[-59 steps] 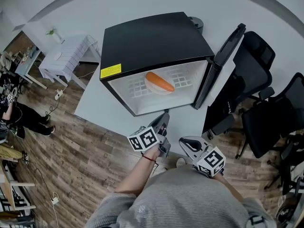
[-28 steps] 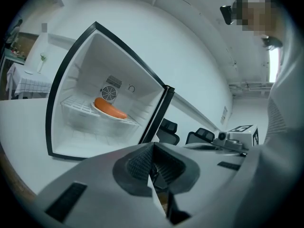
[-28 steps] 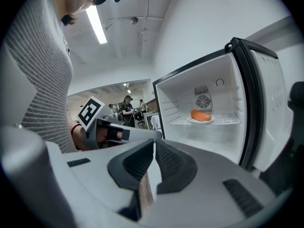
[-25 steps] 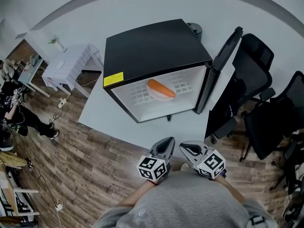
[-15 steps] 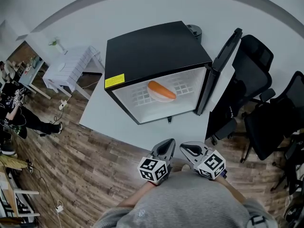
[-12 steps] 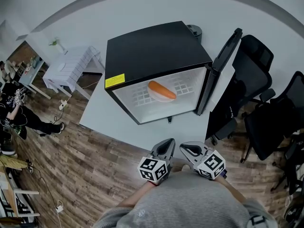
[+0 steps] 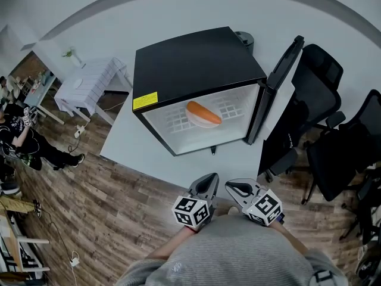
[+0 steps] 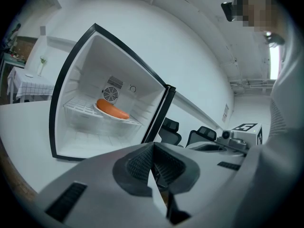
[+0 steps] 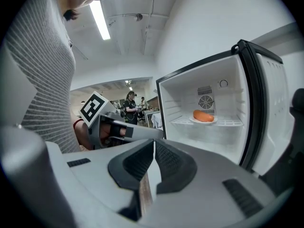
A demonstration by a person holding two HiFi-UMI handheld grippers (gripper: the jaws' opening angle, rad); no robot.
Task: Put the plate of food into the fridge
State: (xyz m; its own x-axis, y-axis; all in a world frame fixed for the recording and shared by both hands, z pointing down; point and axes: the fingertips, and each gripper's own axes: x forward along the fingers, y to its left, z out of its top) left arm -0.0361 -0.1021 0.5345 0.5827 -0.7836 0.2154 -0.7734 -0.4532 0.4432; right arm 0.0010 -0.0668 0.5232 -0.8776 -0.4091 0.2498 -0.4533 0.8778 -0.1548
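Observation:
A small black fridge (image 7: 190,61) stands on a white table (image 7: 128,139), its door (image 7: 278,82) swung open to the right. On its wire shelf (image 7: 229,106) rests a white plate (image 7: 203,120) with an orange sausage (image 7: 201,111) (image 8: 112,109) (image 9: 203,116). My left gripper (image 7: 209,180) (image 8: 153,146) and right gripper (image 7: 231,187) (image 9: 154,144) hang side by side close to my body, well short of the table's near edge. Each has its jaws pressed together with nothing between them.
Black office chairs (image 7: 330,130) crowd the right side beyond the open door. A white slatted table (image 7: 89,73) stands at the left on the wooden floor (image 7: 89,213). A person (image 7: 24,142) sits at the far left edge. A small dark object (image 7: 212,150) lies on the table below the fridge.
Since 2.4 s ago my left gripper has drawn back from the fridge opening to my body. Over the last second both grippers have stayed still.

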